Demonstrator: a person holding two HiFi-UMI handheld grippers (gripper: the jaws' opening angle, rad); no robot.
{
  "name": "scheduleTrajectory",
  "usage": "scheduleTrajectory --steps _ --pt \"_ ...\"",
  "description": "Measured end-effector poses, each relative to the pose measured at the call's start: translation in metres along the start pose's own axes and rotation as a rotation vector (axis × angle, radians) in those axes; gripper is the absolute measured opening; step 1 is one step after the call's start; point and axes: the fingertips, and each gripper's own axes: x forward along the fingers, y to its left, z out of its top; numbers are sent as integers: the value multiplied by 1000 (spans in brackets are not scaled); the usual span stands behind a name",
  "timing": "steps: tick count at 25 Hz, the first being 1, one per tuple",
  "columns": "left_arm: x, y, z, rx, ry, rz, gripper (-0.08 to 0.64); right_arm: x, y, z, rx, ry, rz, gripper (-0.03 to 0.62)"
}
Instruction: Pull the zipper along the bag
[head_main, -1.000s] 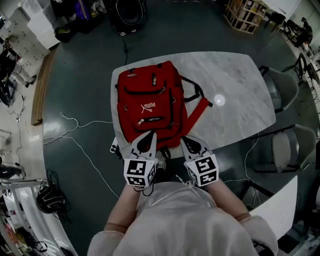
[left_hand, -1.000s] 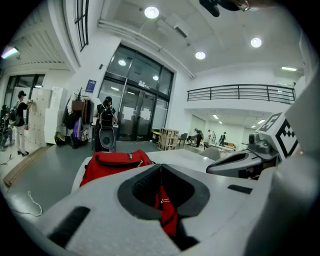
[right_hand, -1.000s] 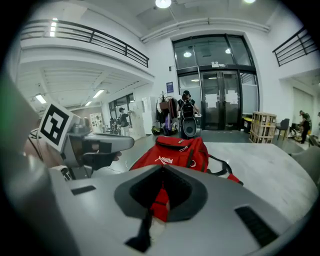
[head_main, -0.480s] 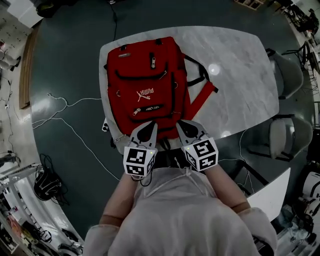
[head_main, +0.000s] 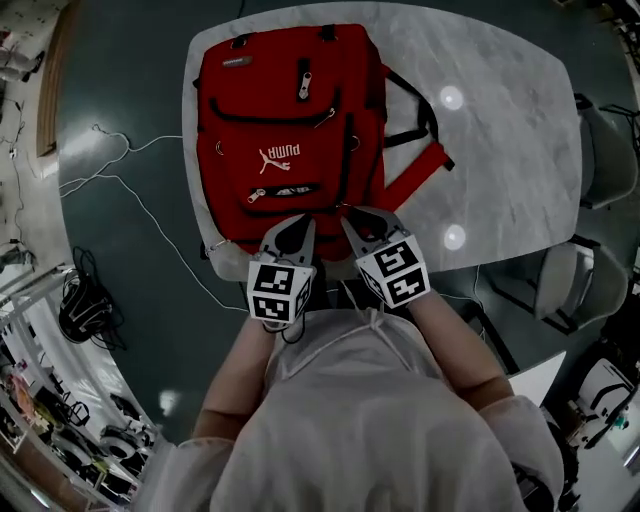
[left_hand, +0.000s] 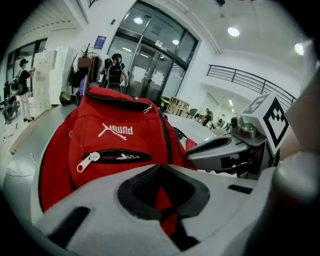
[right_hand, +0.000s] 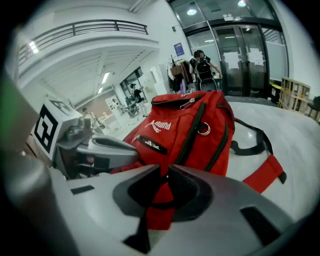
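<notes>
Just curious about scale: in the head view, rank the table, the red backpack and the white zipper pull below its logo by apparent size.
1. table, clearly largest
2. backpack
3. zipper pull, smallest by far

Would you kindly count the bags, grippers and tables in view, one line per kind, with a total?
Bag: 1
Grippers, left and right: 2
Table: 1
Total: 4

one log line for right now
left gripper: shut, at near edge of red backpack | right gripper: shut, same edge | front-pocket zipper pull: untouched
</notes>
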Motion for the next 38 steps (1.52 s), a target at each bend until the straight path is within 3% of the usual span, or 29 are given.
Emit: scheduleTrajectory --steps 6,11,18,24,30,35,38 --pt "32 -3 -5 -62 31 28 20 17 -11 -4 -141 90 74 84" --pt "48 -1 -15 -115 55 60 20 29 -12 -17 -174 161 160 83" --pt "62 -2 -32 -151 109 82 20 40 -16 -33 -209 246 207 58" --pt "66 0 -36 -152 131 93 20 41 -20 -34 -232 288 198 31" --pt "69 3 -39 -156 147 90 20 38 -24 -30 -430 296 148 28" --pt "72 4 -39 -181 180 72 20 36 -30 -25 -439 303 146 28" --pt "72 4 -41 -203 203 61 20 36 -36 -20 -506 314 129 28"
